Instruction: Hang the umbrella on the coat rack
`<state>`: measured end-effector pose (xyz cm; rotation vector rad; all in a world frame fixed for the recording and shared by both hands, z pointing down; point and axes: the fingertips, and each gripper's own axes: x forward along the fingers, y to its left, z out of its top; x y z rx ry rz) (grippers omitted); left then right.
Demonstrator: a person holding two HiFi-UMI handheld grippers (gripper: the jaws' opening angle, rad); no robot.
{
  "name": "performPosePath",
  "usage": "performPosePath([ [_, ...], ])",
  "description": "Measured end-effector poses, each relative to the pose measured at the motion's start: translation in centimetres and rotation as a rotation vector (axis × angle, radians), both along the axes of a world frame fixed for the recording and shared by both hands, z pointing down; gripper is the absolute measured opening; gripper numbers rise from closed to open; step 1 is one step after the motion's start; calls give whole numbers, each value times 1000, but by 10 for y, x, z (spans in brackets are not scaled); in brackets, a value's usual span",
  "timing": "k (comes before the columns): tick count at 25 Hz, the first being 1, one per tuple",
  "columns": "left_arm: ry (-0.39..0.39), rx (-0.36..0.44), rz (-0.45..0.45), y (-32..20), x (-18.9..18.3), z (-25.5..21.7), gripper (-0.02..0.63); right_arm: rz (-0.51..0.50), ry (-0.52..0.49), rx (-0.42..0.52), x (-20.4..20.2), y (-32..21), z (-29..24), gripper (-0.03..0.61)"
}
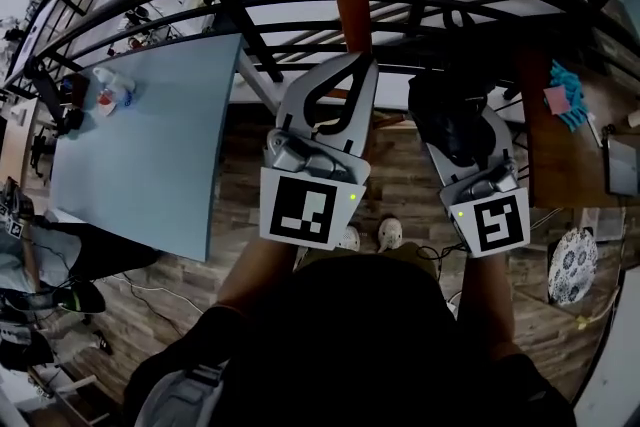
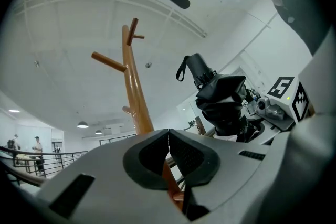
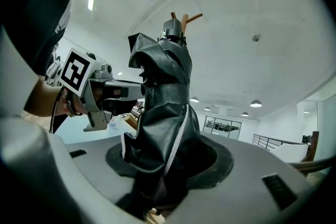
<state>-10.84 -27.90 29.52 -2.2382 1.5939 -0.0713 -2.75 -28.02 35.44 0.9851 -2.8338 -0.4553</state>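
Gripping folded black umbrella (image 3: 160,92) with right gripper (image 3: 170,161), pads (image 3: 216,162) clenched on the lower fabric bundle, jaws part-way apart around it, no slack visible on either side. Held upright with strap loop (image 2: 181,68) at 12 o'clock, probably to keep the loop free and leading toward a peg. Clamped low on the body rather than near the loop, likely to leave the top clear for hooking. Left gripper (image 2: 168,136) closed, pads (image 2: 188,153) tip to tip, grasping nothing. Only the coat rack (image 2: 134,86) pole visible through the opening behind them, not pinched. Parked just beside the pole, probably as a spare hand to steady the rack or guide the loop.

In head view, pole at 12 o'clock of left gripper and umbrella at 3 o'clock of it, near the pole but apart. In left gripper view, umbrella at 3 o'clock of pole, loop on none of the pegs (image 2: 107,60). In right gripper view, 2 peg tips (image 3: 193,18) at 12 o'clock just over umbrella top, overlapping in view only, contact not readable.

Relative to fingers: umbrella standing between right jaws, rising well past the tips, bottom end tucked below the pads, none of it touching left fingers. Hanging not yet done, judged to be the approach stage.
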Motion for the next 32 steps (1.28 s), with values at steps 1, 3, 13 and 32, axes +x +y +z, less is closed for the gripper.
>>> performPosePath([
  [1,2,1,-10,-5,-1,-2,12,-6,-2,8,-1,-5,-3,219],
  [3,-2,6,-25,-11,-1,-7,12,-13,-8,20,0,-12,-10,219],
  [13,-38,90,-54,-11,0,-40,12,-58,-30,73,-1,-21,-34,219],
  [32,-46,300,-134,11,-20,-164,12,-186,-14,232,-26,-17,-131,219],
])
